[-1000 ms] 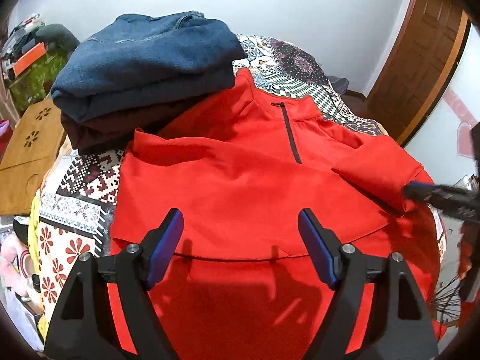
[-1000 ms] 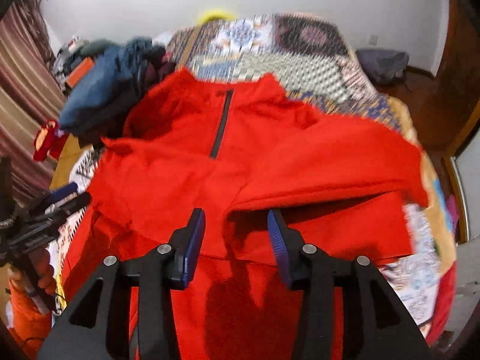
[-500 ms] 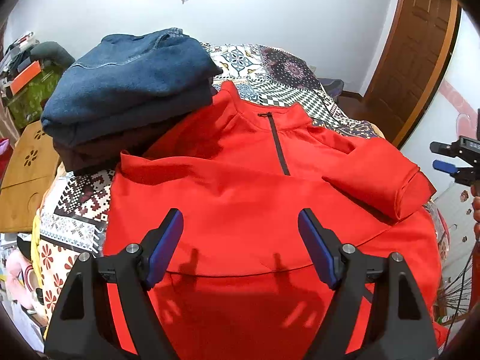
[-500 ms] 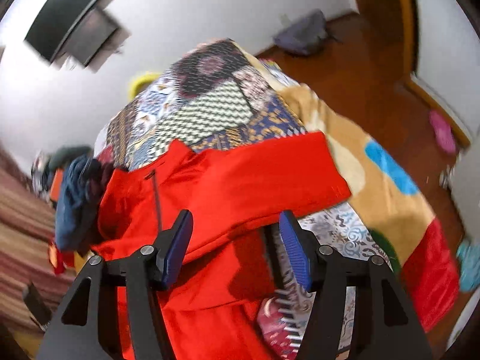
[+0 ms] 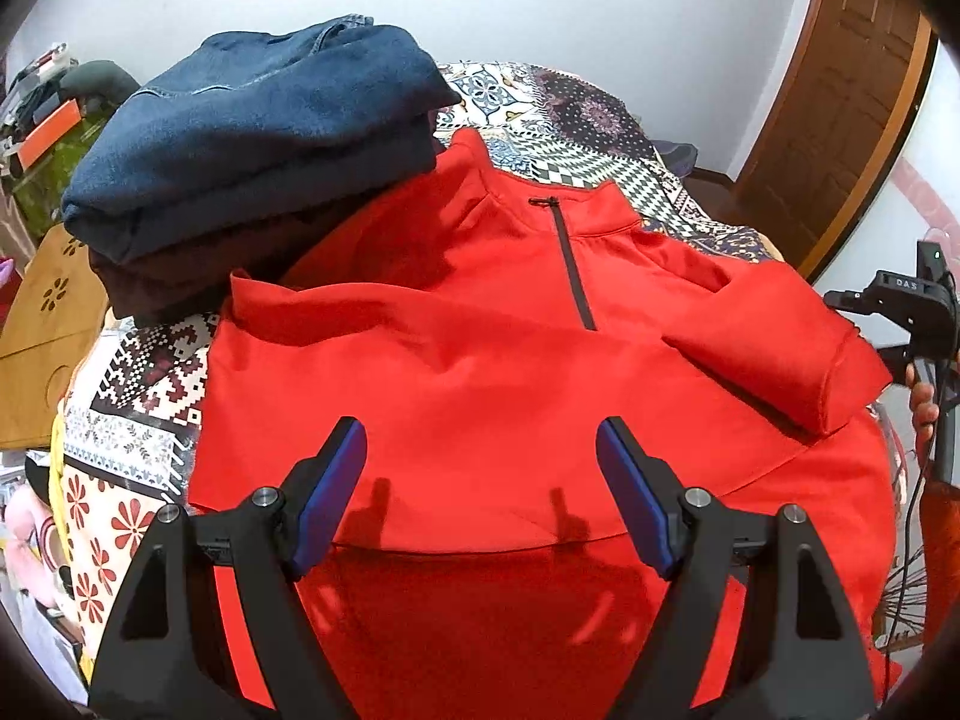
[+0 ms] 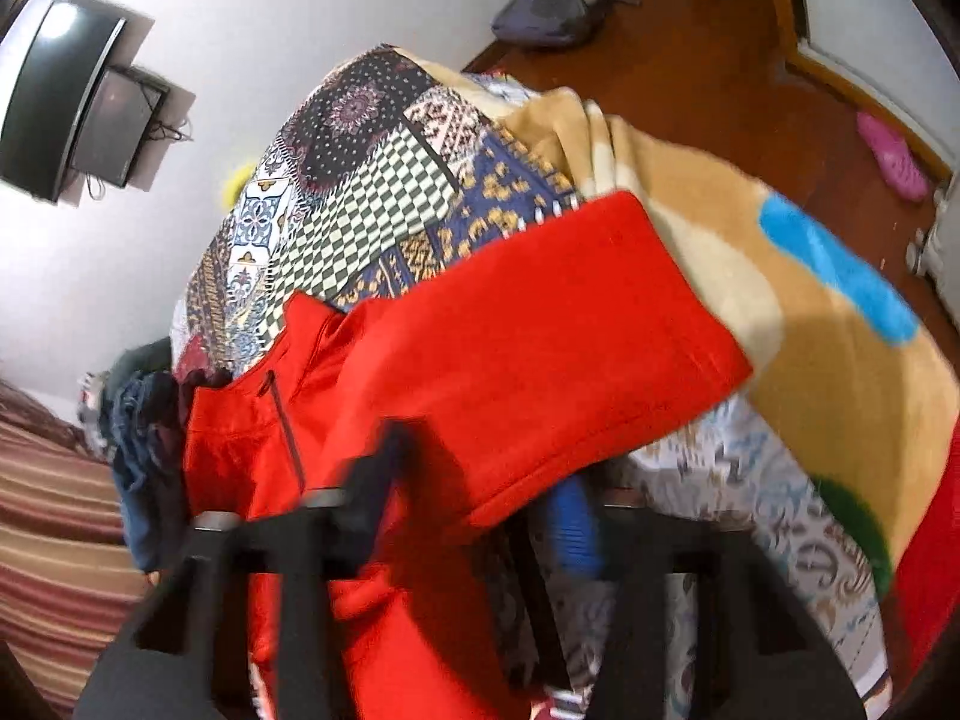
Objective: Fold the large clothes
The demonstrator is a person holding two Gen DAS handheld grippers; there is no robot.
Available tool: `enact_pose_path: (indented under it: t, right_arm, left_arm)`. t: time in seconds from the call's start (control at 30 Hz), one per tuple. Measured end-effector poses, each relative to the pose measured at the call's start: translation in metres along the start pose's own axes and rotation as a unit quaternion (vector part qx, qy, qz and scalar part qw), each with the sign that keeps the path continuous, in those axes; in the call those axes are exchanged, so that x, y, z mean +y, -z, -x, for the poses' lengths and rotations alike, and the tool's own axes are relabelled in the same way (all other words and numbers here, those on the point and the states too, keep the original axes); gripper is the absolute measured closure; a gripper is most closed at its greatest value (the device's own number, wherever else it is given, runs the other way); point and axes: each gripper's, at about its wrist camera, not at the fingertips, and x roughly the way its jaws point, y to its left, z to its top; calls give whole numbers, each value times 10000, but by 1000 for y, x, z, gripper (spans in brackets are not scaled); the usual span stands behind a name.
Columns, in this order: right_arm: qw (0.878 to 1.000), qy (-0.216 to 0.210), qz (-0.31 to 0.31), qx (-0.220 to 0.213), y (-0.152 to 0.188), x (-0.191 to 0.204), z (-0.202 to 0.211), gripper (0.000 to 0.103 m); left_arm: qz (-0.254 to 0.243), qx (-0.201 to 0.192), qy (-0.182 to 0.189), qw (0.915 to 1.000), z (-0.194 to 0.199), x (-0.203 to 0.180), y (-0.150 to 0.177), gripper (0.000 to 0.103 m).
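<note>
A red quarter-zip pullover lies front up on the patterned bedspread, its bottom part folded up over the chest. Its right sleeve lies folded inward, cuff near the bed's right edge. My left gripper is open and empty, hovering above the folded hem. In the right wrist view the sleeve crosses the middle. My right gripper is open at the sleeve's lower edge, one finger over the red cloth and the blue pad below it. It also shows at the right edge of the left wrist view.
A stack of folded dark blue and maroon clothes sits at the pullover's left shoulder. A wooden board lies left of the bed. A brown door and wooden floor lie right. A tan blanket hangs over the bed's right side.
My right gripper has swung out to the bed's right side and turned toward the sleeve. Its jaws opened wider. My left gripper has barely moved and stayed open.
</note>
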Motion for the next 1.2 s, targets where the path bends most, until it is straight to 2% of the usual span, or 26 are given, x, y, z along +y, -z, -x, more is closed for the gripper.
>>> enact_pose_path:
  t: [0.13, 0.3, 0.43, 0.53, 0.63, 0.77, 0.9, 0.93, 1.03, 1.1, 1.17, 1.2]
  right_arm:
    - [9945, 305, 843, -546, 4, 35, 22, 96]
    - [9790, 76, 1836, -883, 14, 97, 54, 98]
    - [9627, -304, 2544, -873, 31, 155, 64, 98]
    - [9504, -491, 2985, -724, 53, 191, 54, 98]
    - [9380, -609, 3392, -380, 81, 219, 29, 98]
    - [9214, -571, 3827, 368, 126, 238, -22, 98]
    - [9022, -245, 4130, 1217, 170, 234, -80, 97]
    - [8991, -195, 4157, 1354, 175, 232, -86, 97]
    - [8850, -117, 4144, 2121, 198, 223, -110, 96]
    - [8778, -45, 4109, 2460, 204, 219, -115, 88]
    - [8742, -91, 4120, 2567, 210, 217, -109, 72]
    - [8740, -138, 4133, 2553, 209, 215, -104, 69]
  left_arm:
    - [-30, -62, -45, 10000, 3, 3, 2, 24]
    - [-35, -160, -49, 9999, 11, 7, 2, 24]
    - [21, -309, -16, 9995, 22, 13, 1, 24]
    - [96, -427, -26, 9990, 32, 21, 0, 24]
    - [173, -532, -83, 9984, 43, 32, 3, 24]
    - [249, -592, -220, 9977, 53, 48, 10, 24]
    - [355, -546, -350, 9973, 58, 63, 20, 24]
    - [386, -514, -385, 9972, 58, 67, 22, 24]
    - [456, -429, -485, 9969, 59, 77, 31, 24]
    - [493, -368, -542, 9966, 59, 81, 36, 24]
    - [515, -299, -571, 9966, 58, 83, 40, 24]
    - [510, -261, -586, 9966, 56, 83, 41, 24]
